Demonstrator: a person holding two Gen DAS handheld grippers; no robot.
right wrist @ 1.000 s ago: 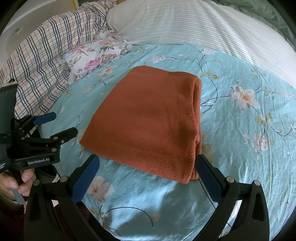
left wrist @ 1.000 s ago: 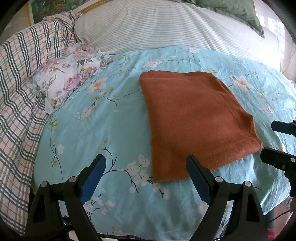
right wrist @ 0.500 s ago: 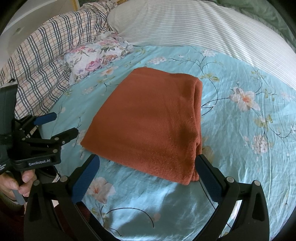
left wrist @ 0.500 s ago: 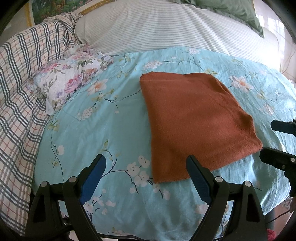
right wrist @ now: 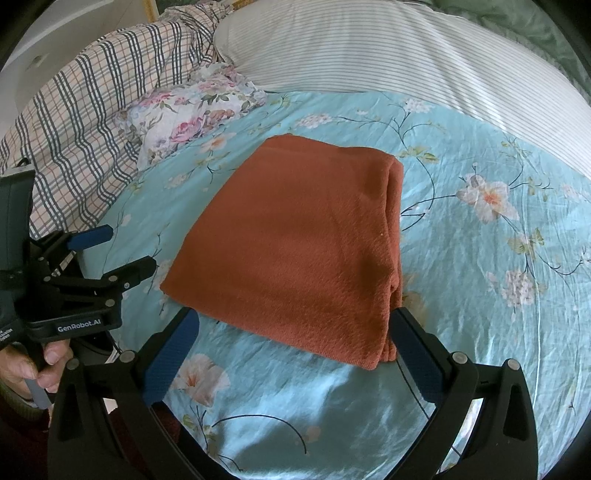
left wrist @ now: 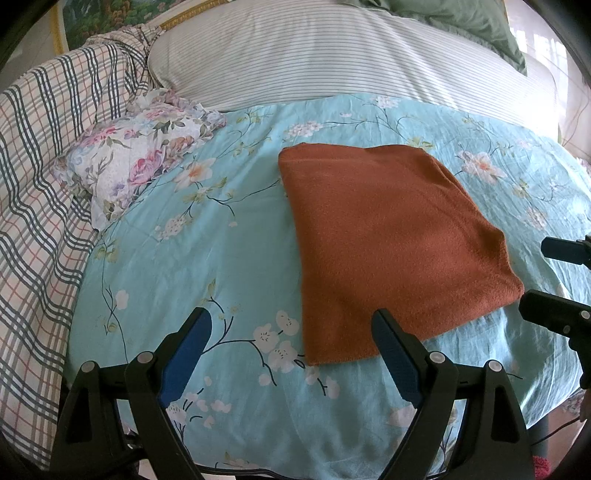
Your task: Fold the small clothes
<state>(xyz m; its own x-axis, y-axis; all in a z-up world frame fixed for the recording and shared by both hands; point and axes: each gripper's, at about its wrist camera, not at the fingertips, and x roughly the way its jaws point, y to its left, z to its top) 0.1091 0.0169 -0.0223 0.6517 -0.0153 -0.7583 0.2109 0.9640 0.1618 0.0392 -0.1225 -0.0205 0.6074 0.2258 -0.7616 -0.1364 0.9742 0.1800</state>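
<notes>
Currently | change: none, scene static | rust-orange cloth (left wrist: 391, 243) folded flat, centre of floral sheet (left wrist: 207, 258) | left gripper (left wrist: 291, 345) and right gripper (right wrist: 295, 347): wide apart, empty, at near edge | you judge fold complete.

A turquoise bedsheet (left wrist: 221, 258) printed with blossoms and thin branches fills the middle of the frame. At the upper left, a small floral pillow (left wrist: 144, 162) lies on its edge, beside a plaid blanket (left wrist: 40, 177) bunched down the left side. A striped pillow (left wrist: 332, 62) spans the top, with a green pillow (left wrist: 461, 18) behind it at upper right.
</notes>
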